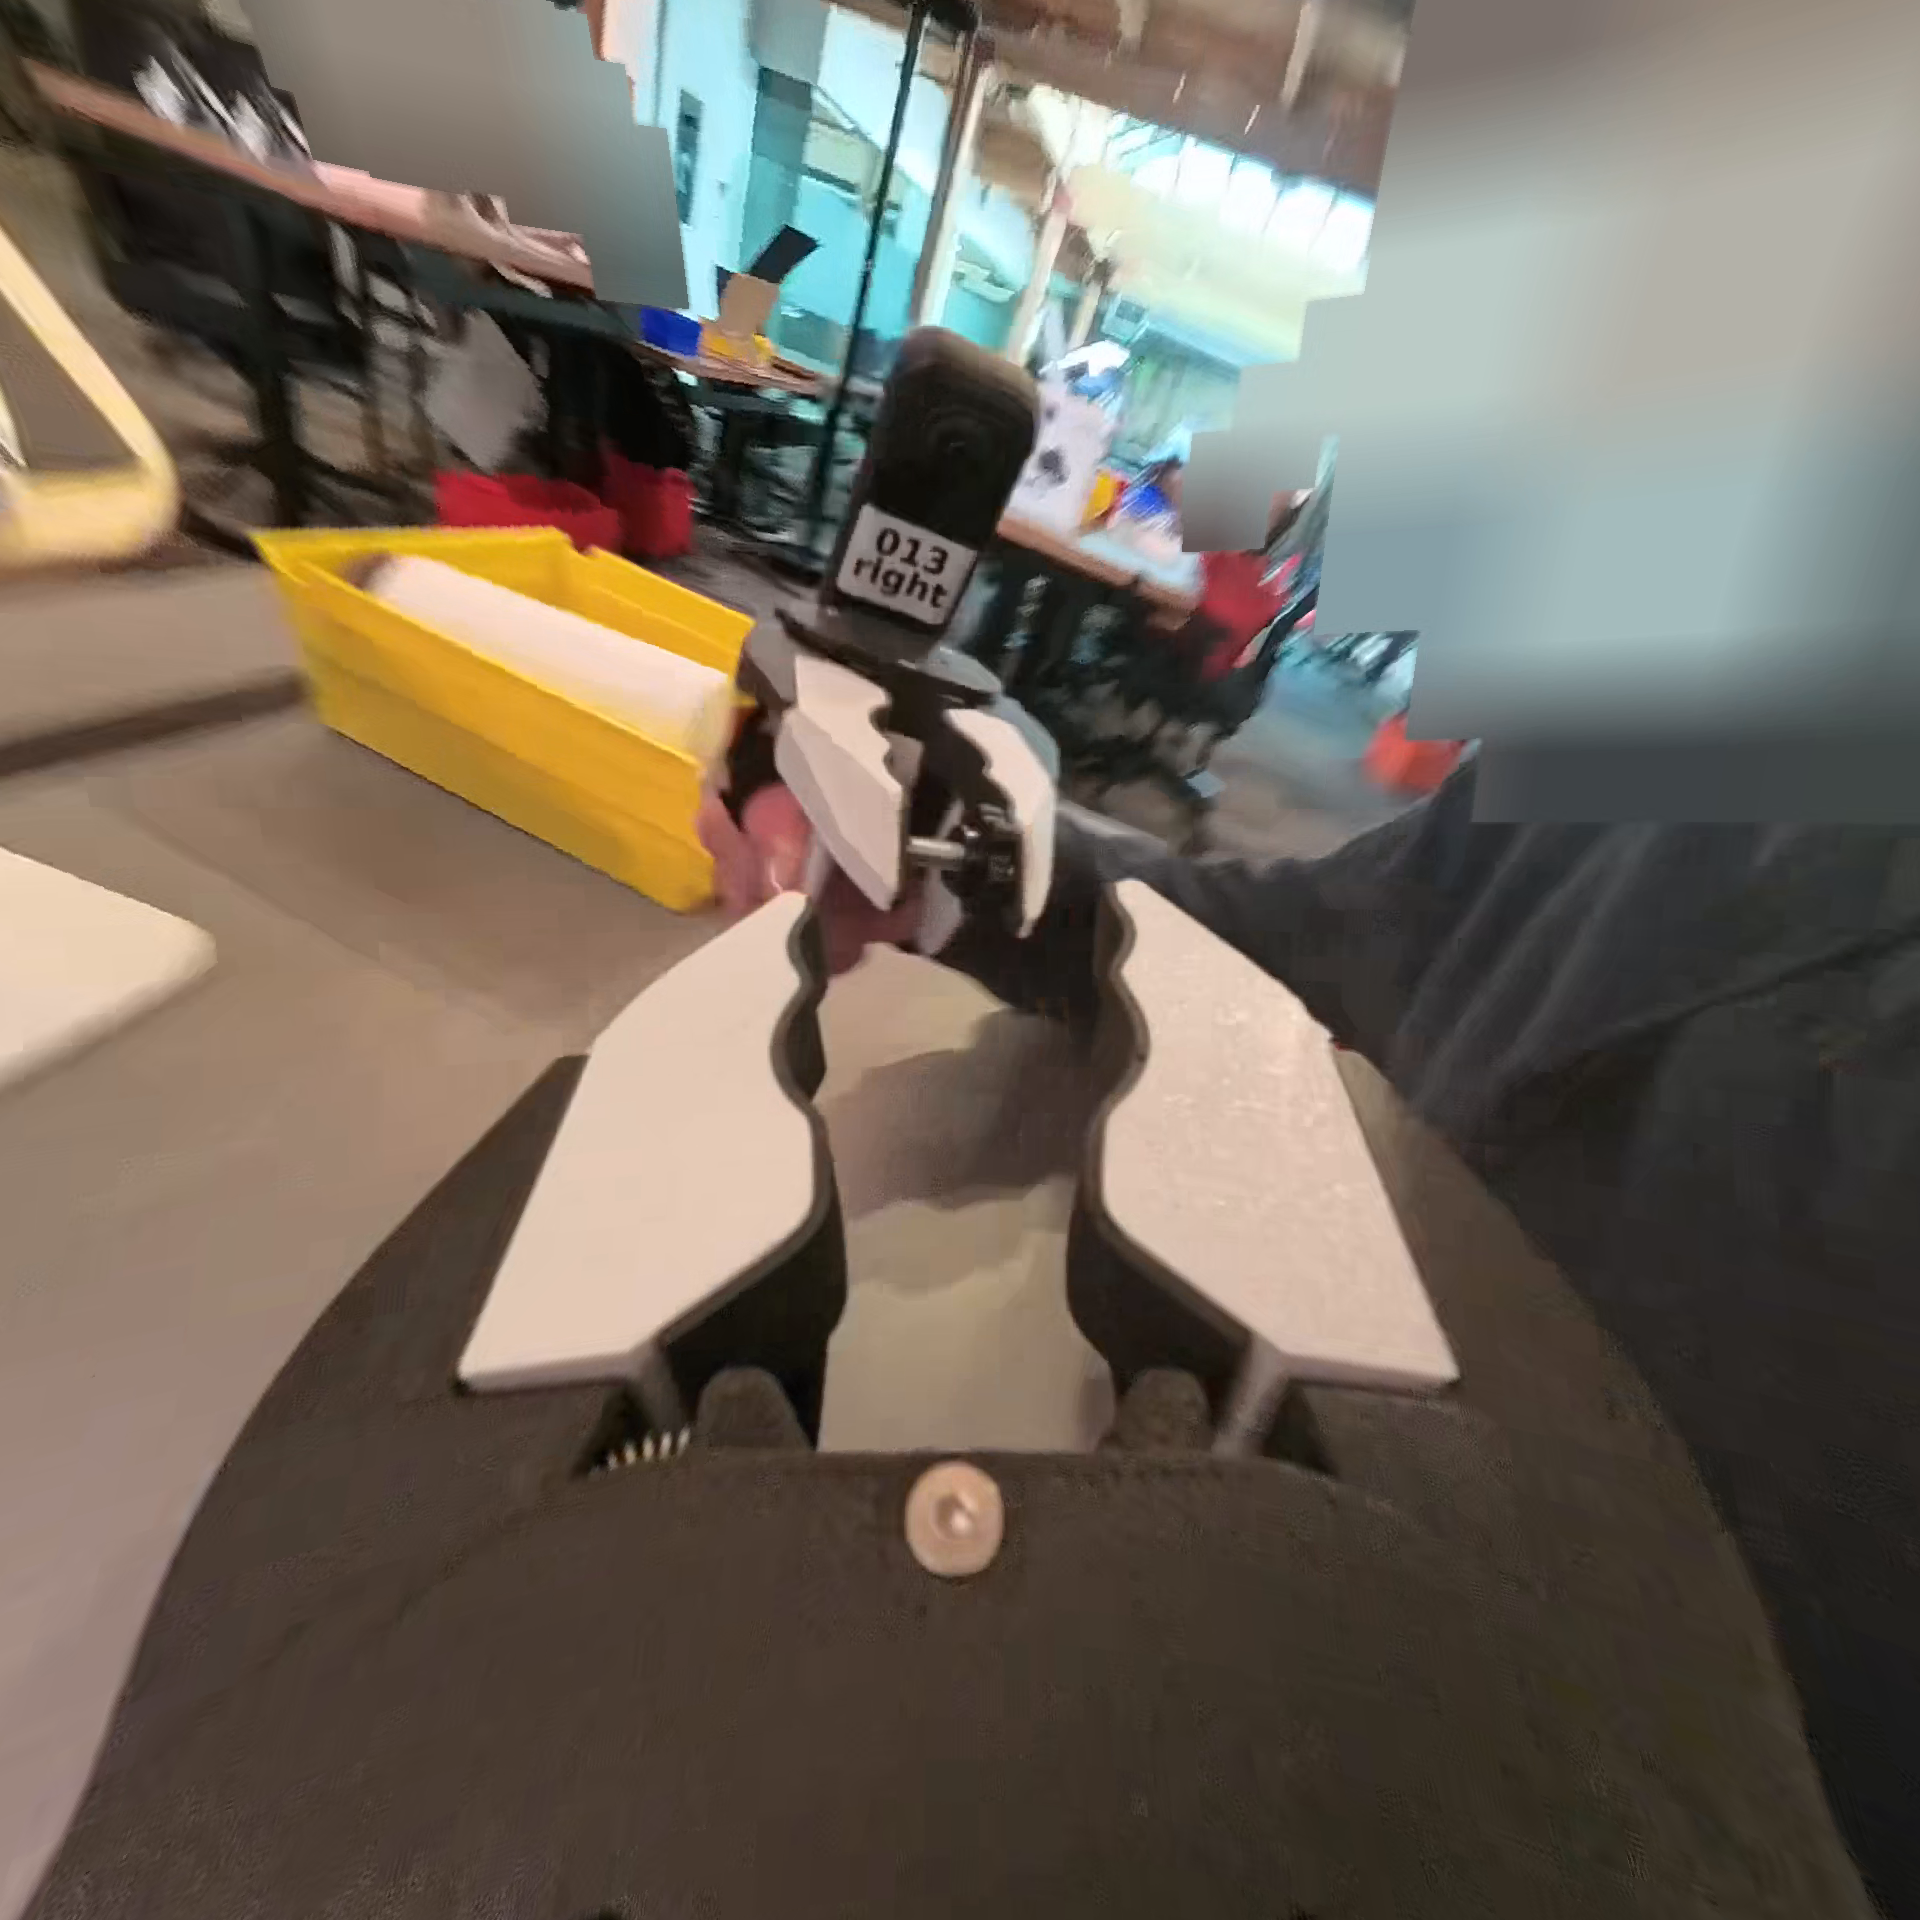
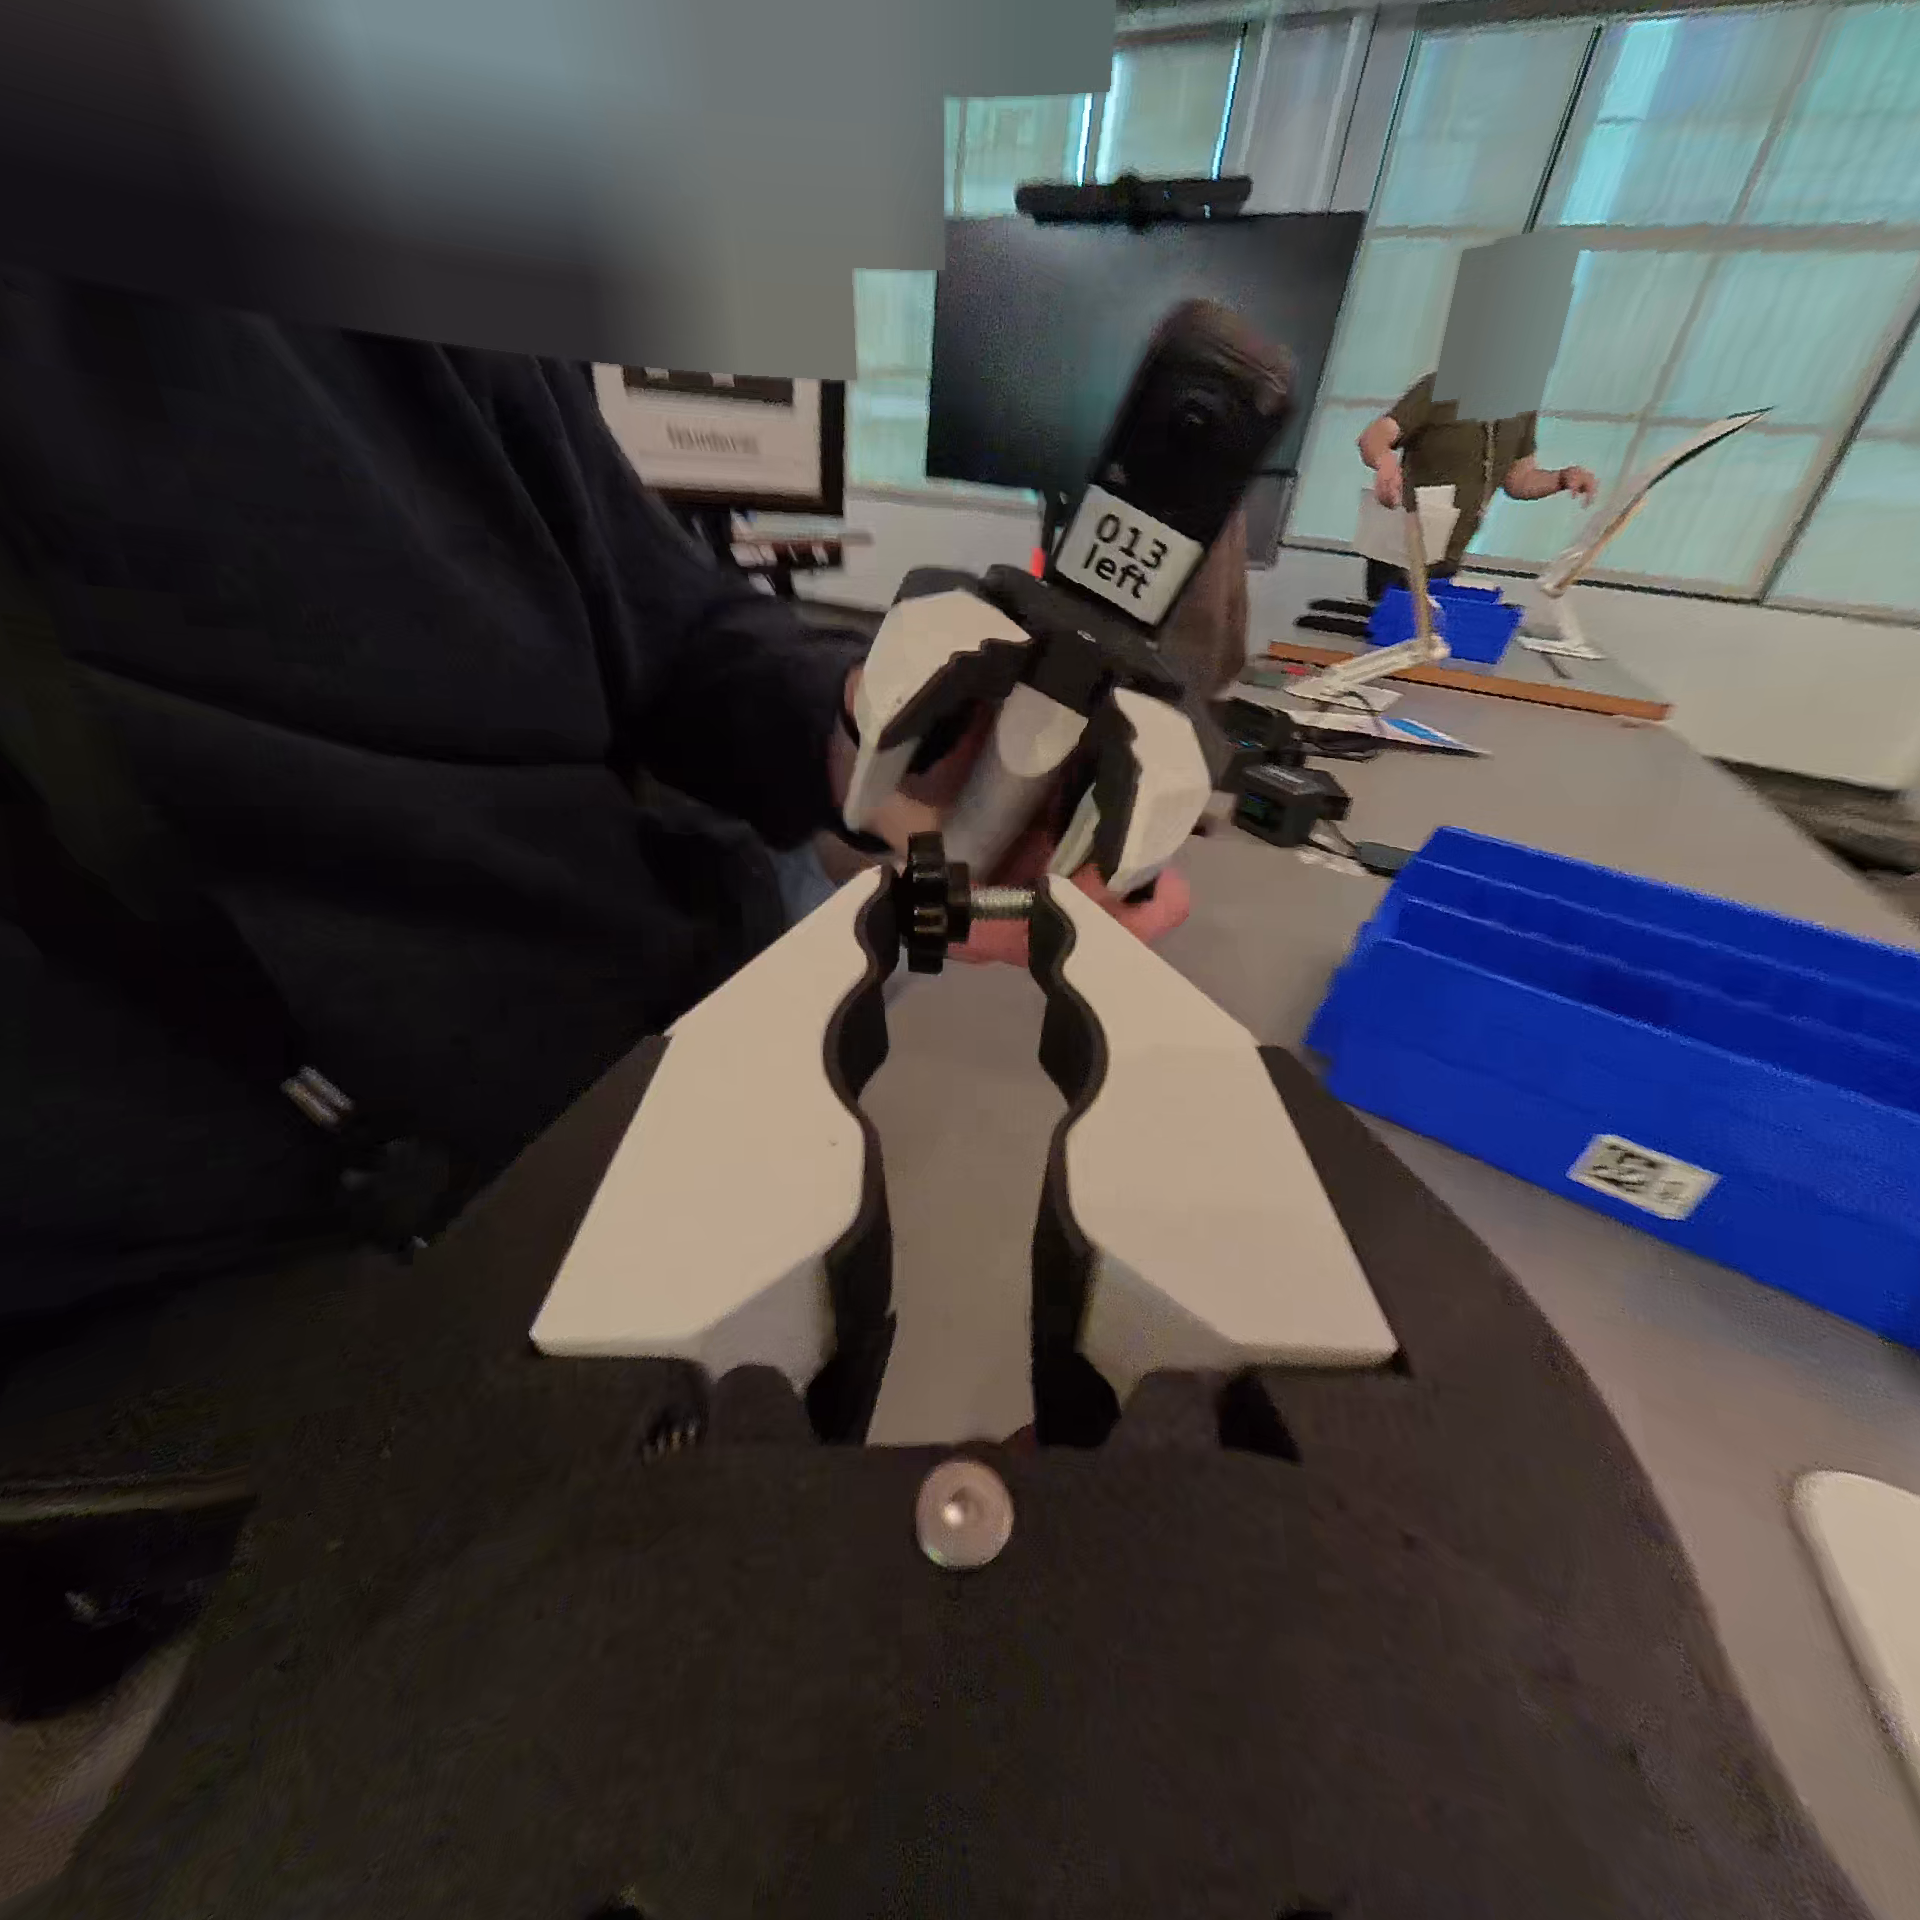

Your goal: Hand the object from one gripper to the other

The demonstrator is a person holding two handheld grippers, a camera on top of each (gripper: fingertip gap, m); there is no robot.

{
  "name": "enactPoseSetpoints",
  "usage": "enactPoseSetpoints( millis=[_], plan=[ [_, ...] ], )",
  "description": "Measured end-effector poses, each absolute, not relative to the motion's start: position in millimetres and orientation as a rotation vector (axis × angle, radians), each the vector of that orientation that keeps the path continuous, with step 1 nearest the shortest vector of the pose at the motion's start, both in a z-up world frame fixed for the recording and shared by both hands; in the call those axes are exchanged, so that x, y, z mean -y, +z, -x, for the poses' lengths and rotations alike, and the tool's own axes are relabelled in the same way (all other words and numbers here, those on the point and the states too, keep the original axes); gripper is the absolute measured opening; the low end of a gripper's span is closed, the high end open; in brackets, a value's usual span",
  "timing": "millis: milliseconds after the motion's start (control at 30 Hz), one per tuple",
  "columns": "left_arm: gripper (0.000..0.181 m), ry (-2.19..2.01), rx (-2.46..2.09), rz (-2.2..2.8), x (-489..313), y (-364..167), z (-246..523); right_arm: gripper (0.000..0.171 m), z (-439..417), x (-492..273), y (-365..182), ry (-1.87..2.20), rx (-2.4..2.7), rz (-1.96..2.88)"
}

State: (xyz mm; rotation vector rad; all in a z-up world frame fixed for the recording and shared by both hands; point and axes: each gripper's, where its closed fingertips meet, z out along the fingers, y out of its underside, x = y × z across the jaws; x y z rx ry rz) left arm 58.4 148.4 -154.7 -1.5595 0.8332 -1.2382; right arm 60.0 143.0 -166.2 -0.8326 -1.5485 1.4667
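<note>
A: Report the state of the right hand-held gripper (image 2: pixel 961 920).

B: Narrowed onto a knob screw (image 2: pixel 940 914) at the fingertips. The black star-shaped knob sits against the left fingertip; the threaded silver shaft spans the gap to the other fingertip. The screw lies crosswise between the tips, raised clear of the grey surface (image 2: pixel 1455 1351).

A: And the left hand-held gripper (image 1: pixel 956 925)?

B: Spread wide, nothing between its fingers. In the left wrist view the gap shows only the surface and shadow below.

A: Relative position of the two units?

B: Facing each other, tips near but apart. In the left wrist view the right unit stands just beyond the left fingertips, with the knob screw visible between its white fingers. In the right wrist view the left unit stands just behind the screw, fingers parted; whether it touches the screw cannot be told. A person's hand grips each unit from beneath, and a dark sleeve (image 2: pixel 364 727) extends behind.

A: Surrounding items?

B: A yellow bin (image 1: pixel 499 717) holding a white roll (image 1: pixel 540 644) rests on the surface to the left in the left wrist view. A blue bin (image 2: pixel 1621 1049) rests on the surface to the right in the right wrist view. A dark monitor (image 2: pixel 1132 343) stands behind.
</note>
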Motion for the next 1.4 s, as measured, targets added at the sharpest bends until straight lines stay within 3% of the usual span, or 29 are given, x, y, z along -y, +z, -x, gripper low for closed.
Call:
enactPoseSetpoints(
  millis=[133,400,600,700,967,1133,1233,1400],
  plan=[
    [0.052,-1.653,-0.570,1.553,-152,-152,-61,0.022,-53,-143,-174,1.111,1.668,0.752],
    [0.045,-1.817,-0.447,1.574,-153,-170,-77,0.022,-42,-152,-183,0.654,1.728,0.694],
    [0.038,-1.825,-0.456,1.562,-151,-173,-82,0.022,-37,-155,-186,0.559,1.710,0.689],
    [0.024,-1.785,-0.451,1.559,-152,-175,-80,0.022,-36,-153,-185,0.534,1.700,0.679],
    [0.024,-1.785,-0.426,1.543,-154,-175,-78,0.022,-34,-156,-185,0.416,1.685,0.662],
    [0.037,-1.788,-0.449,1.551,-151,-176,-81,0.022,-32,-160,-184,0.371,1.656,0.676],
    [0.024,-1.752,-0.454,1.548,-152,-178,-81,0.022,-32,-158,-183,0.366,1.648,0.666],
    [0.023,-1.742,-0.454,1.548,-153,-180,-80,0.023,-32,-159,-184,0.329,1.647,0.656]
  ],
)
